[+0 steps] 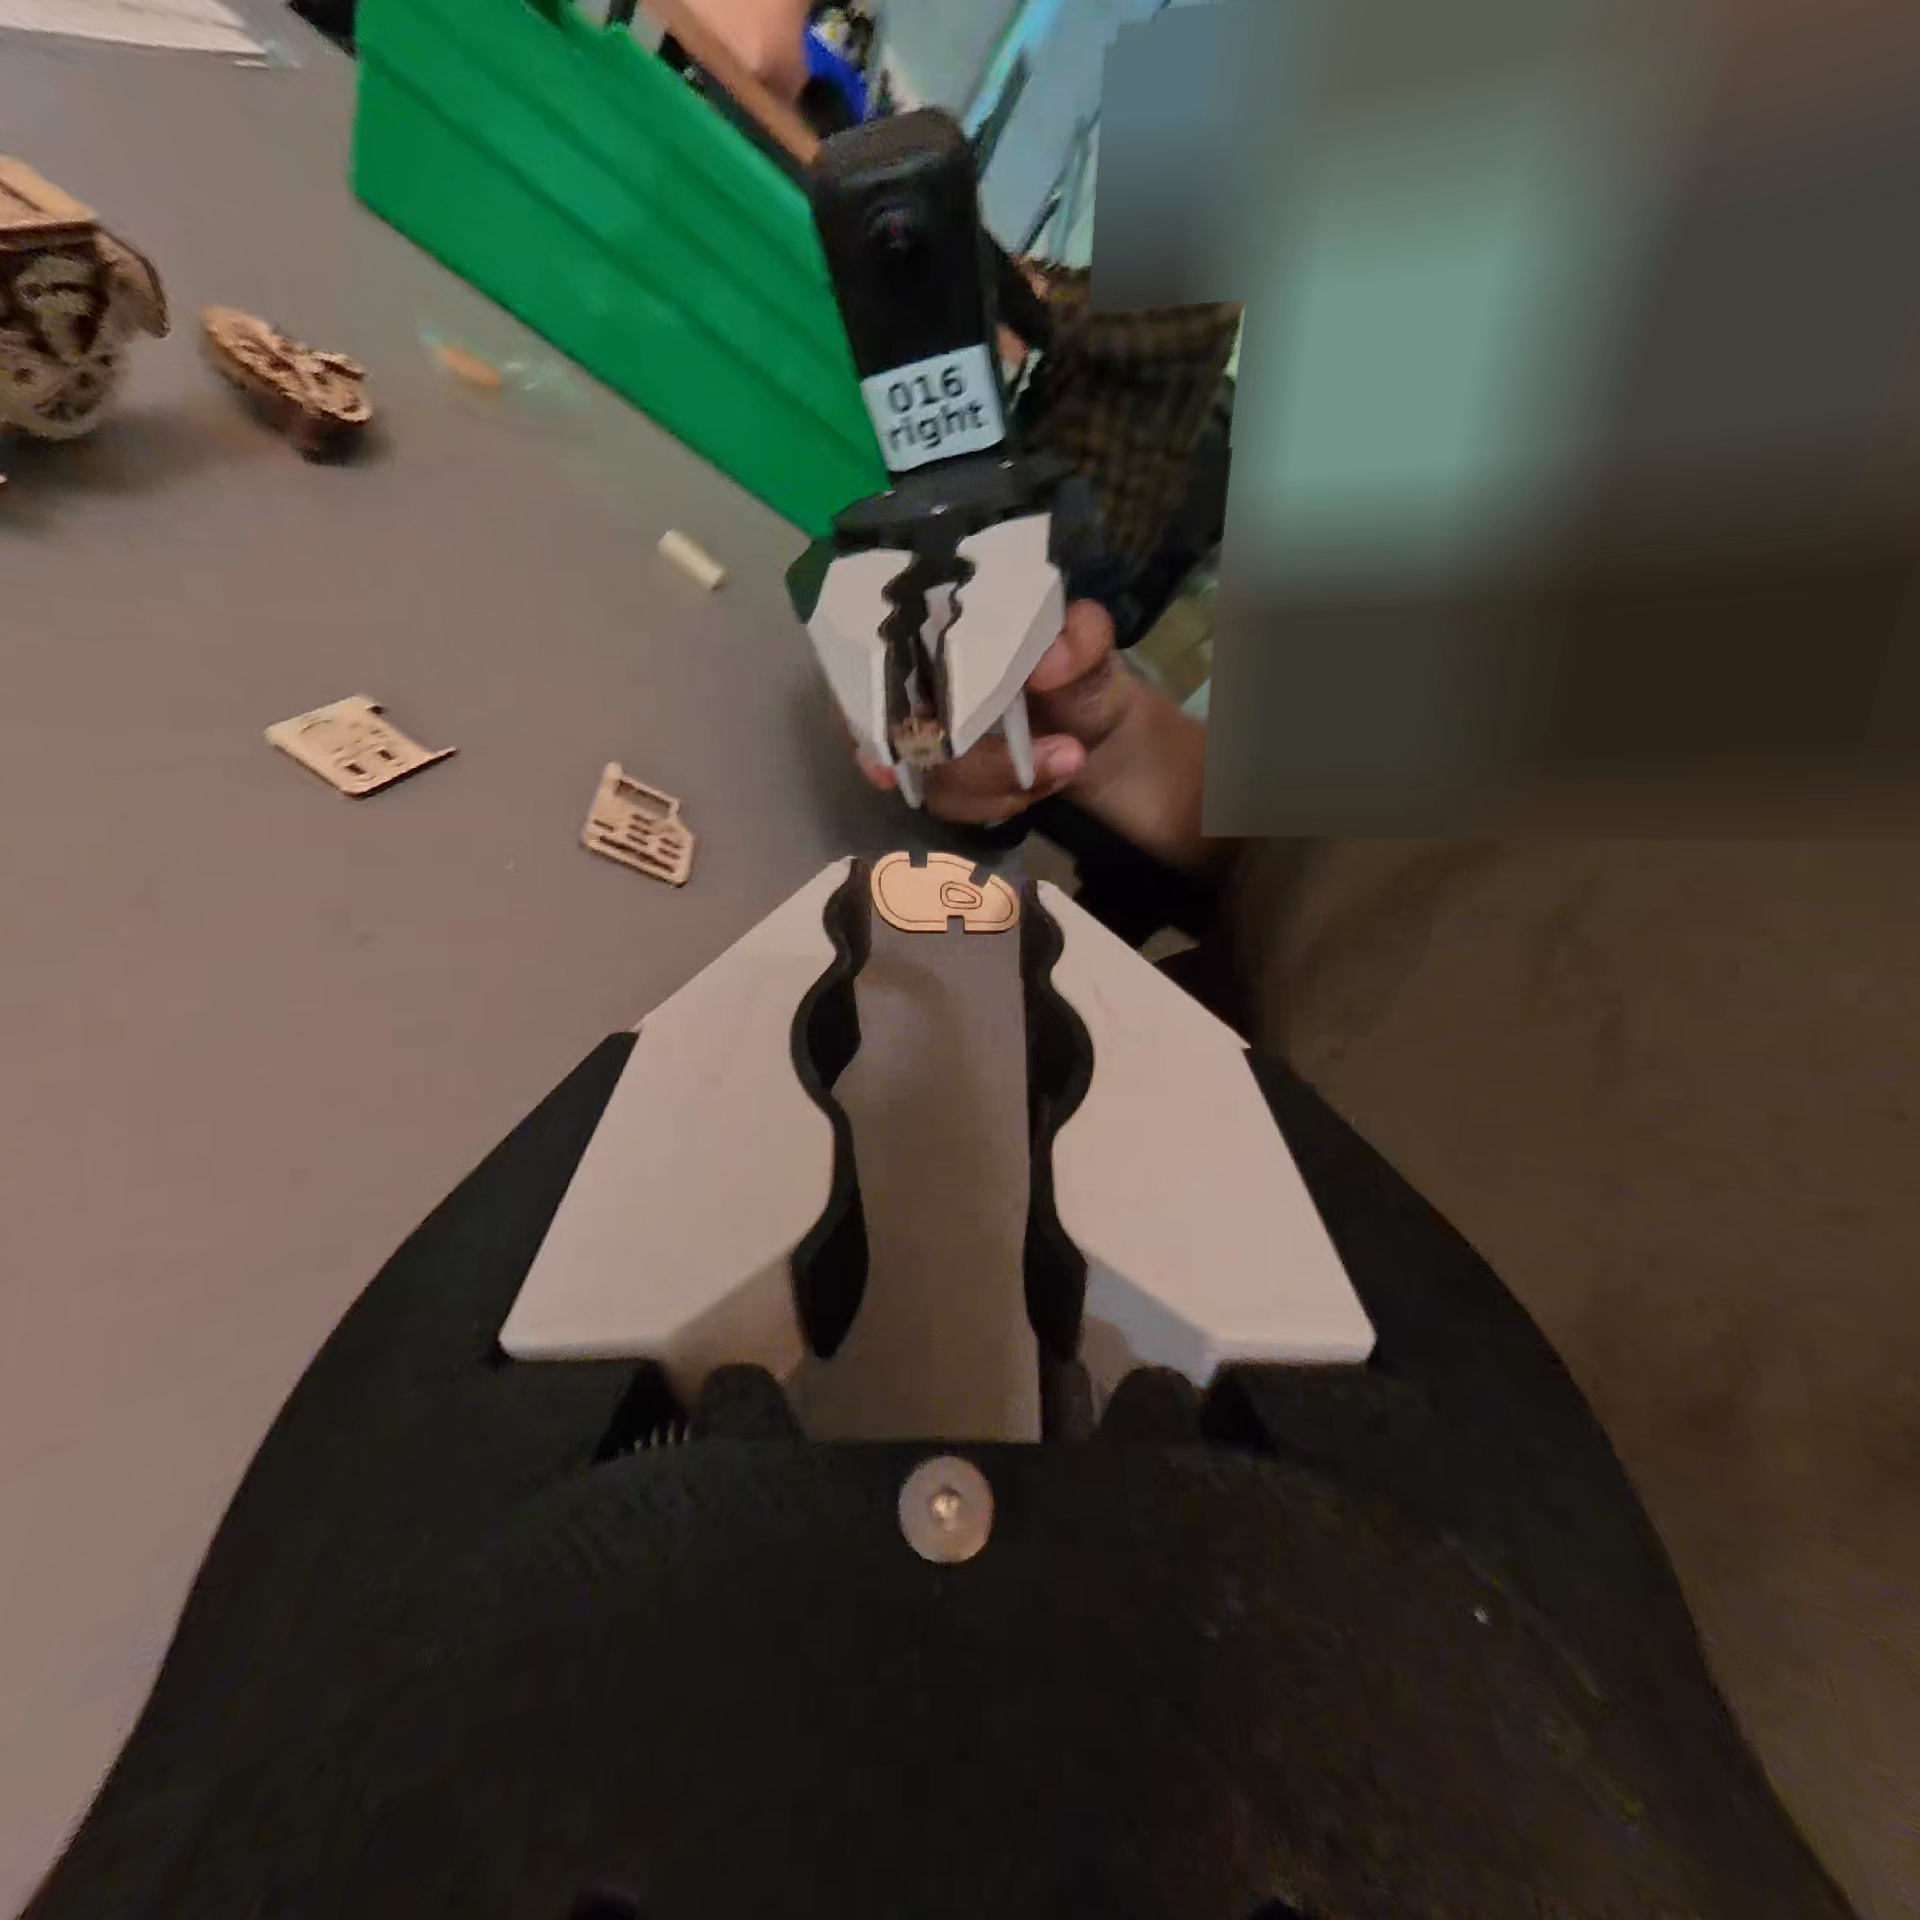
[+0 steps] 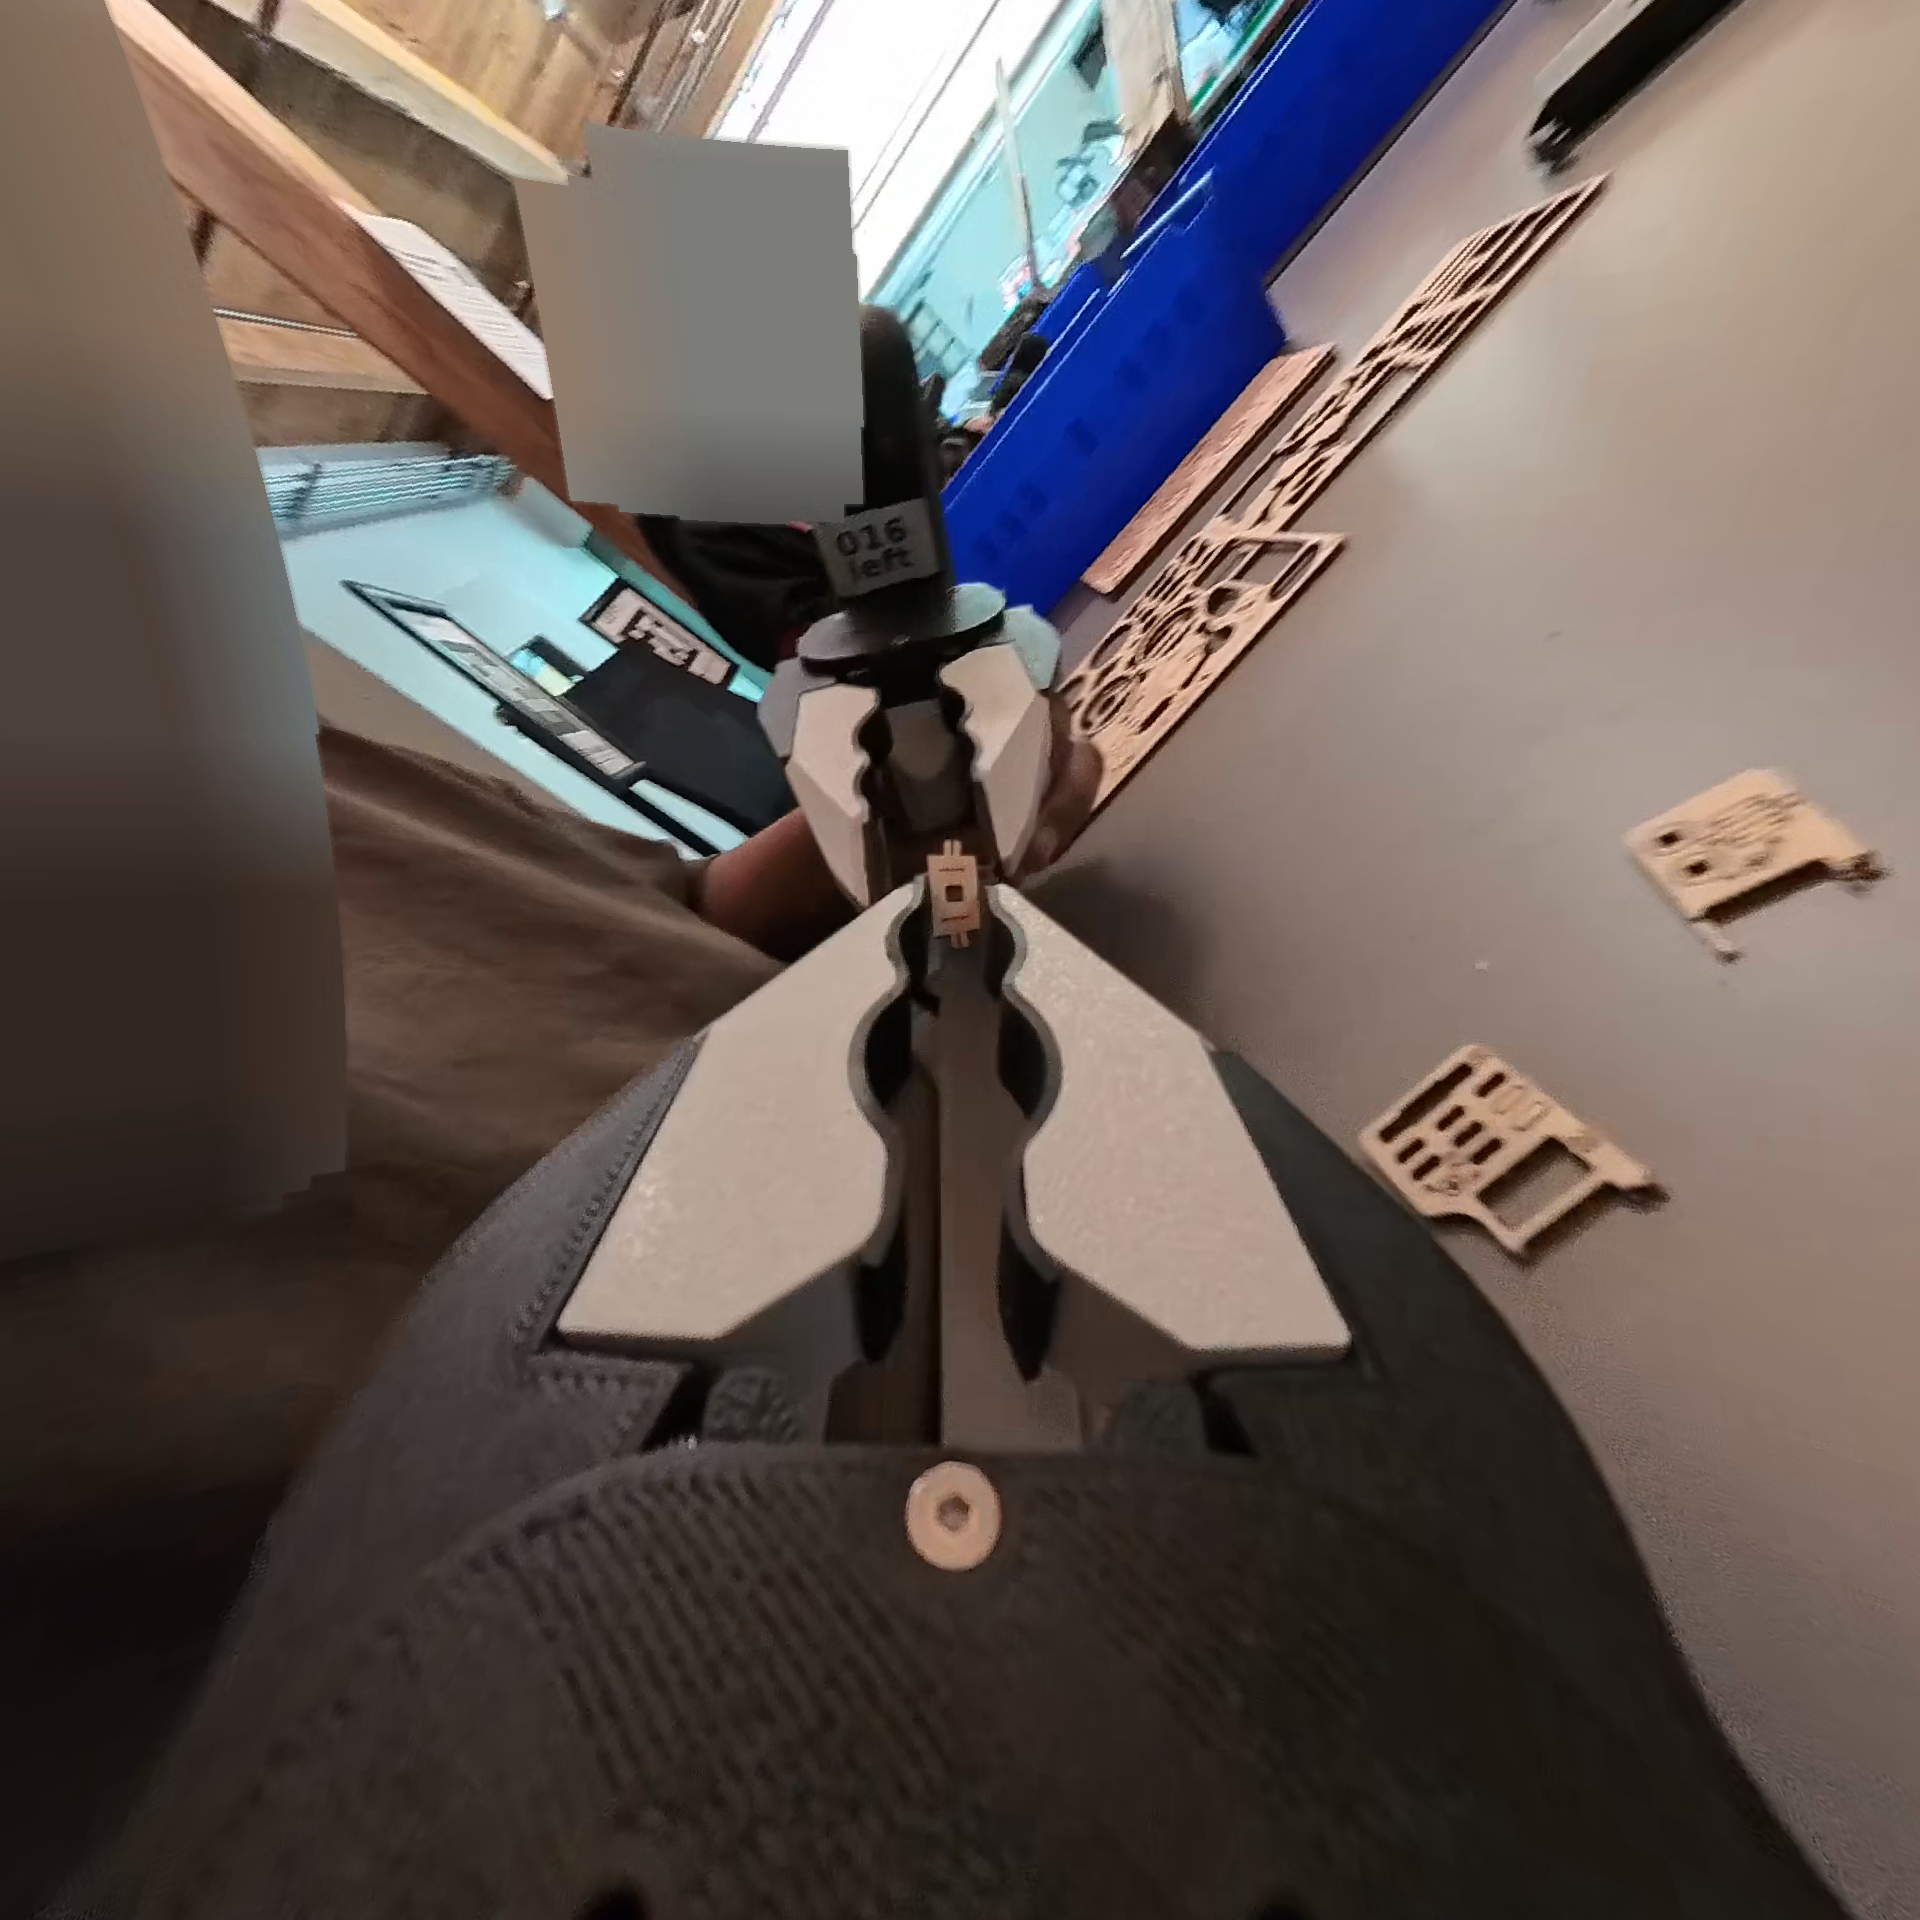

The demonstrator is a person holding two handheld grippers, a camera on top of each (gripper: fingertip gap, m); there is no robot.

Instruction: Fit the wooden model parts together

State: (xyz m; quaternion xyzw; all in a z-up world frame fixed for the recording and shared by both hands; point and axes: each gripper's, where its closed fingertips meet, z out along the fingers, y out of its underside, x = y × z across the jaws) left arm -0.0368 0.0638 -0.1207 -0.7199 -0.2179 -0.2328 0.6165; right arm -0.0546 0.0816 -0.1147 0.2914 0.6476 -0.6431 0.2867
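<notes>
My left gripper point(image 1: 943, 883) is shut on a flat oval wooden piece point(image 1: 914, 896), pinched across its ends at the fingertips. My right gripper point(image 2: 956, 896) is shut on a small slotted wooden piece point(image 2: 956, 902) that stands upright between its tips. The two grippers face each other tip to tip above the grey table point(image 1: 312, 1039), a short gap apart. The right gripper also shows in the left wrist view point(image 1: 923, 743), with the small piece point(image 1: 921, 740) at its tips. The left gripper shows beyond the small piece in the right wrist view point(image 2: 935, 831).
Two loose flat wooden parts point(image 1: 358, 746) point(image 1: 639, 826) lie on the table; they also show in the right wrist view point(image 2: 1745, 842) point(image 2: 1496, 1164). Built wooden models point(image 1: 62, 343) point(image 1: 286, 364), a small dowel point(image 1: 691, 559), a green box point(image 1: 592, 239), cut-out wooden sheets point(image 2: 1351, 468) and blue bins point(image 2: 1122, 343) stand farther off. Less than 4 cm separates the two grippers' tips.
</notes>
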